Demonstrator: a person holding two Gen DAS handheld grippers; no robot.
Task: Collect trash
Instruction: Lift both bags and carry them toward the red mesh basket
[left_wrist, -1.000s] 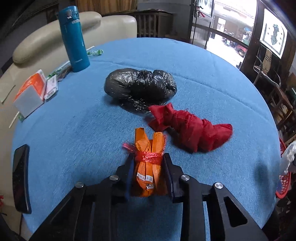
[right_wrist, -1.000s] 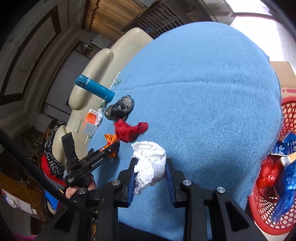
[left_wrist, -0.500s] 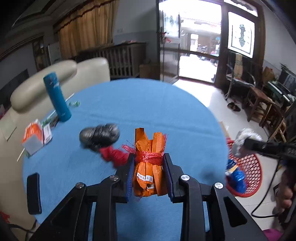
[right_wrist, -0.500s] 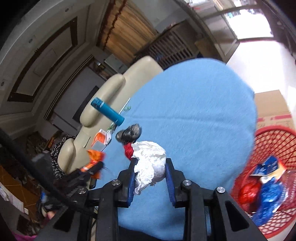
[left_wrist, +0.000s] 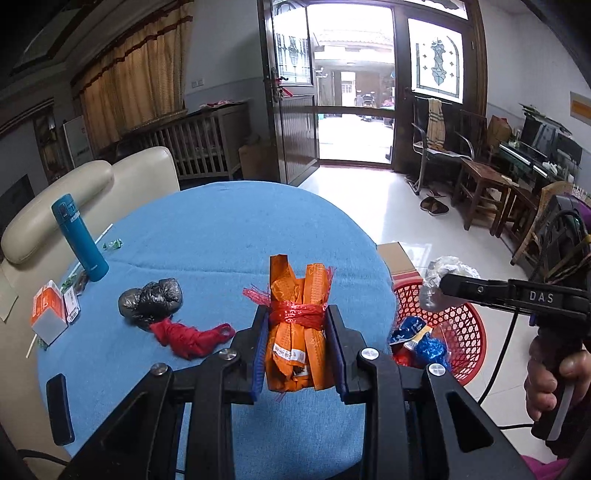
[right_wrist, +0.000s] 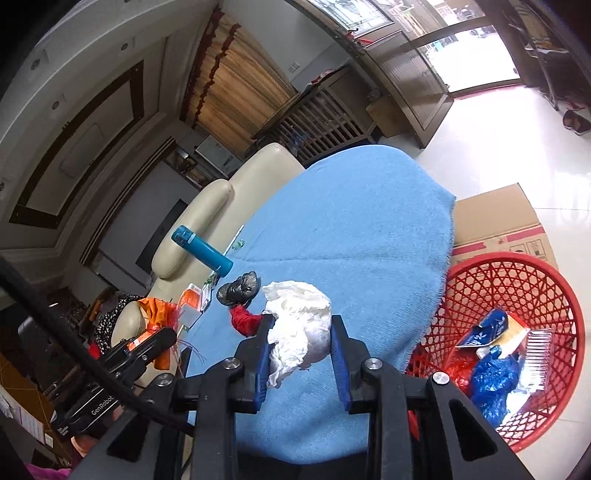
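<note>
Home living room: sofa (left_wrist: 85, 184); curtains (left_wrist: 129, 85)

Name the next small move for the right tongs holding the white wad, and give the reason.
Probably carry the right tongs a little further right, until the white wad hangs over the red basket, then open. The wad is clamped between the fingers, but in the right wrist view it appears over the blue table edge, with the basket lower and to the right, already holding trash.
</note>
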